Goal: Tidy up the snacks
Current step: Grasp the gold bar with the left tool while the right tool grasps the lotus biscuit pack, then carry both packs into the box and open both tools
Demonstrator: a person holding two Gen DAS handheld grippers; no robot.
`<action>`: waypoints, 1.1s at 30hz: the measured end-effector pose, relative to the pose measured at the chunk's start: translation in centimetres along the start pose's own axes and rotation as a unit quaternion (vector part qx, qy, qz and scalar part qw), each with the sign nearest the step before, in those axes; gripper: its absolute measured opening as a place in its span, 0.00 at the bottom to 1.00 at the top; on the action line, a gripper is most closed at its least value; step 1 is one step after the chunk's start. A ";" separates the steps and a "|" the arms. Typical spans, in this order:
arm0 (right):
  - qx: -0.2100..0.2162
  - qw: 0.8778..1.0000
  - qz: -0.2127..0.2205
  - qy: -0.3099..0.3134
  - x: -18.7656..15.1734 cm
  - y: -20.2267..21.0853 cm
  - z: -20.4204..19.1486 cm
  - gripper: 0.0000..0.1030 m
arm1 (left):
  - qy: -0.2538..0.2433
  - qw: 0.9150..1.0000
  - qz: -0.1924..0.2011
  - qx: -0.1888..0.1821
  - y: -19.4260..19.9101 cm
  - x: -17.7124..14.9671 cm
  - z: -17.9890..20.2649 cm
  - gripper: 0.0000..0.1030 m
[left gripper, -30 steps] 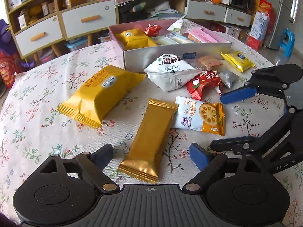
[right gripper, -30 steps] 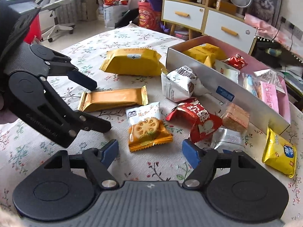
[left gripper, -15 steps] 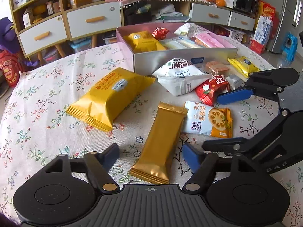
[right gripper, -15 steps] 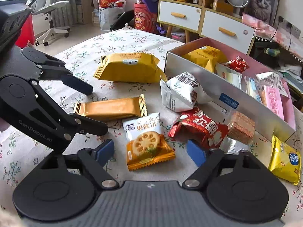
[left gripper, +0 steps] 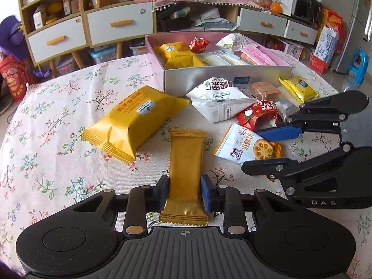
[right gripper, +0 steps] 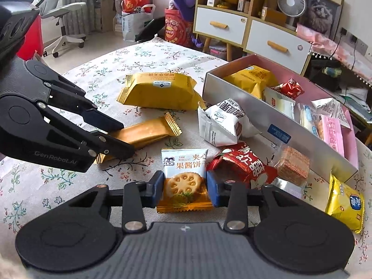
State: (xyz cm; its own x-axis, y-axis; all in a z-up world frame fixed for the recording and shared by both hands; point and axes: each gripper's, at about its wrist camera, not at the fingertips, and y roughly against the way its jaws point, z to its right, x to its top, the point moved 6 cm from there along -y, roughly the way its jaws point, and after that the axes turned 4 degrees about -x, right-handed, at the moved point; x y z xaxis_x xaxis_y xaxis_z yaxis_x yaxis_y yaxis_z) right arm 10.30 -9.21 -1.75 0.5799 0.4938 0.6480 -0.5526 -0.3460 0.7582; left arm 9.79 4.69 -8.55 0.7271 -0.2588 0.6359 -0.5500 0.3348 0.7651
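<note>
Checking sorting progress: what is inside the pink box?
The pink box holds a yellow packet, a red-wrapped snack, a white bag, pale bars and a pink packet. Anything beneath them is covered.

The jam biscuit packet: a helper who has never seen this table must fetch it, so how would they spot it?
Start at the open box on the floral tablecloth. In front of it, beside the red wrapper, lies the jam biscuit packet, clamped in the right gripper. It alone is white above, orange below, picturing a round biscuit.
</note>
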 end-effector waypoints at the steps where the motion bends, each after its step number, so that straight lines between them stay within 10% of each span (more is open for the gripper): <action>1: 0.002 1.000 0.000 -0.001 0.0 0.0 0.0 0.35 | 0.005 1.000 0.000 -0.002 0.0 0.0 -0.1 0.26; 33: 0.002 0.980 0.062 -0.191 1.9 3.1 7.8 0.35 | 0.076 0.993 0.068 -0.056 1.9 5.4 1.5 0.25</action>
State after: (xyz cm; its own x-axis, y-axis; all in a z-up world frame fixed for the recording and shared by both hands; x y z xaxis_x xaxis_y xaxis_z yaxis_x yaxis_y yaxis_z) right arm 14.38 -15.53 2.42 0.6899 0.1135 0.7149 -0.6314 -0.3887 0.6710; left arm 12.03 2.54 -3.51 0.7078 -0.0668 0.7032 -0.6045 0.4577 0.6520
